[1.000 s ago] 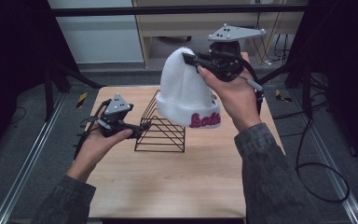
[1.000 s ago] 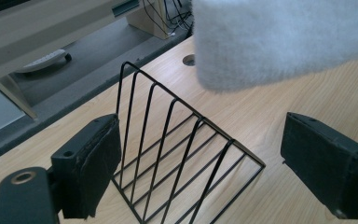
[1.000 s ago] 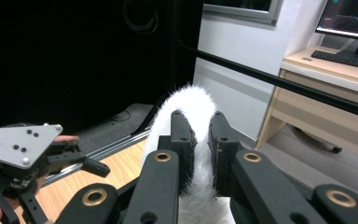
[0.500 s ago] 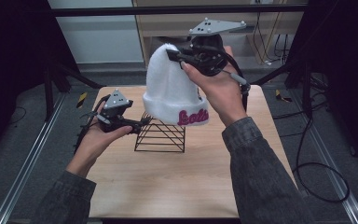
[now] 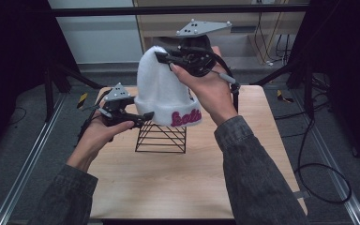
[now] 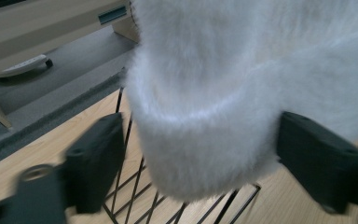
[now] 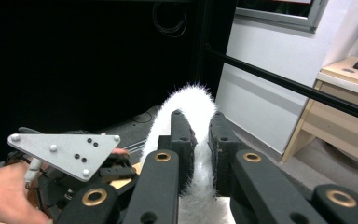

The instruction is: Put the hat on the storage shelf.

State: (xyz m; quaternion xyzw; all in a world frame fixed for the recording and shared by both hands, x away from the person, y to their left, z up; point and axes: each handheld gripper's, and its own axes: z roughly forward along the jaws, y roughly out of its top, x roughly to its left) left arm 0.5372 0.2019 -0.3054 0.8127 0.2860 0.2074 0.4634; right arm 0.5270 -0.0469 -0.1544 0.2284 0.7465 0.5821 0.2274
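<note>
Your right gripper [image 5: 161, 56] pinches the fluffy white hat [image 5: 161, 96] by its crown above the black wire rack [image 5: 161, 138]. Your left gripper [image 6: 200, 154] straddles the cuff, jaws spread; the lettering is partly hidden.

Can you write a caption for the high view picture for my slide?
Right tongs lift a fluffy white hat over a black wire rack while left tongs reach for its brim.

We can make out one piece of writing: pink cursive script stitched across the folded cuff of the fluffy white knitted beanie [image 5: 166, 96], seen from the high view. It seems to begin "Lol", but the rest is hidden and we cannot read the whole word.
</note>
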